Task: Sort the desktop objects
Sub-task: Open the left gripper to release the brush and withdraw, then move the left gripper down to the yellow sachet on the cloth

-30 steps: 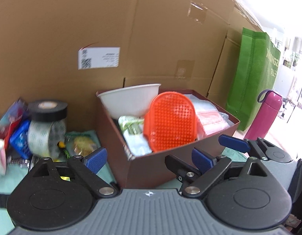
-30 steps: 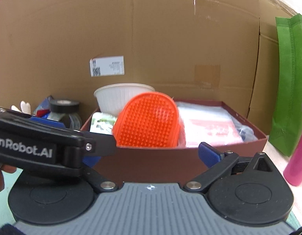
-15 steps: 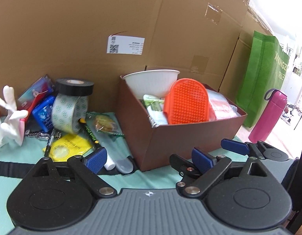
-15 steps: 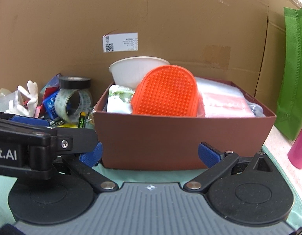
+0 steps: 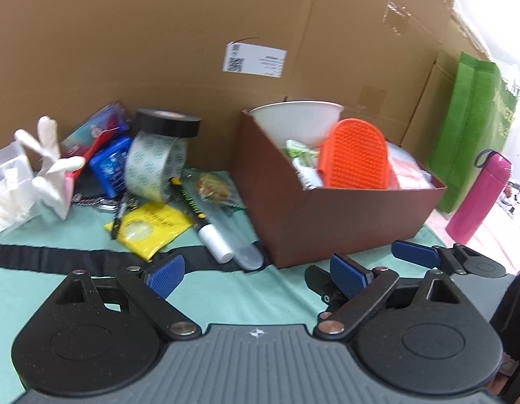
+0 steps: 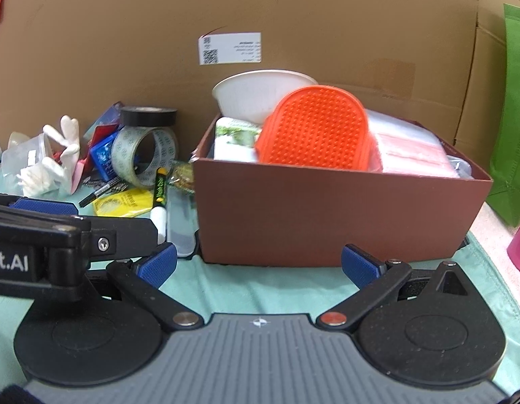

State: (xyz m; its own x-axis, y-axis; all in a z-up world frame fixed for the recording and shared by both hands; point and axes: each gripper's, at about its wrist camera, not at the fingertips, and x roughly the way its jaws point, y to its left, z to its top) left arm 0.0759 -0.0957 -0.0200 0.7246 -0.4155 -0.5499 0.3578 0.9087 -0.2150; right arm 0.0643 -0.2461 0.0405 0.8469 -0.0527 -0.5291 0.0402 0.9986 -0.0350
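A brown box (image 5: 344, 222) (image 6: 327, 215) stands on the green cloth and holds a white bowl (image 5: 295, 118), an orange studded brush (image 5: 352, 155) (image 6: 314, 128) and plastic packets. Left of it lie loose items: a patterned tape roll (image 5: 155, 165) with a black tape roll (image 5: 167, 124) on top, a marker (image 5: 199, 222), a yellow packet (image 5: 149, 225), a blue pack (image 5: 108, 165) and a white hand figure (image 5: 51, 165). My left gripper (image 5: 260, 269) is open and empty, low in front of the items. My right gripper (image 6: 260, 262) is open and empty in front of the box.
A tall cardboard wall (image 5: 192, 33) closes the back. A green bag (image 5: 468, 128) and a pink bottle (image 5: 479, 198) stand to the right of the box. A black strap (image 5: 58, 256) lies across the cloth.
Both grippers have pulled back from the box and the left view has swung left, so the box looks smaller and more loose items show. Both stay open.
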